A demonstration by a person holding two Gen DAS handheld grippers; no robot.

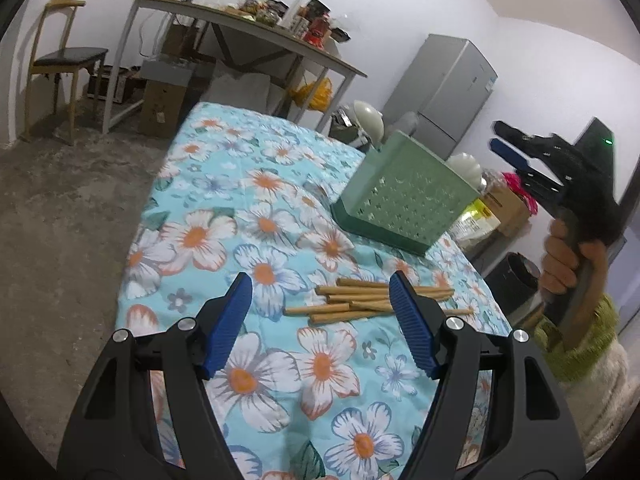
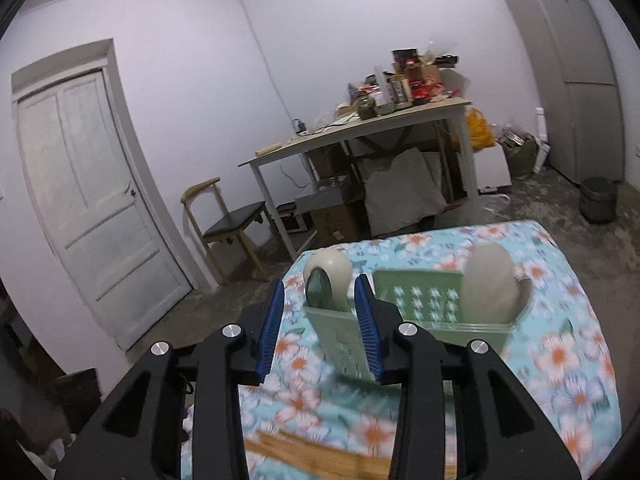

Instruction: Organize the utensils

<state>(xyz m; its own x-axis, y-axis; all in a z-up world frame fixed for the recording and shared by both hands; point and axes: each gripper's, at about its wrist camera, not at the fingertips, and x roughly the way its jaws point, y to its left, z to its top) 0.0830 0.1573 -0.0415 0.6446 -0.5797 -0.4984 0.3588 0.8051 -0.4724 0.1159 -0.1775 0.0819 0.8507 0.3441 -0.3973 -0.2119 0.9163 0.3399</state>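
Several wooden chopsticks (image 1: pixel 372 300) lie in a loose pile on the floral cloth of the table (image 1: pixel 224 208). My left gripper (image 1: pixel 320 284) hovers just short of the pile, open wide, with nothing between its blue pads. Beyond the pile stands a green perforated basket (image 1: pixel 404 196). My right gripper (image 1: pixel 498 136) is held up in a hand (image 1: pixel 568 264) to the right of the table. In the right wrist view my right gripper (image 2: pixel 320 284) stands open and empty before the basket (image 2: pixel 420 304), which holds two cream spoons (image 2: pixel 332 276) (image 2: pixel 488 284). The chopsticks (image 2: pixel 320 452) are blurred below.
A cluttered side table (image 1: pixel 248 28) and a wooden chair (image 1: pixel 60 64) stand beyond the far end of the table. A grey fridge (image 1: pixel 444 88) and boxes sit at the right. There is a white door (image 2: pixel 88 200) on the left wall and a dark bin (image 2: pixel 598 200) on the floor.
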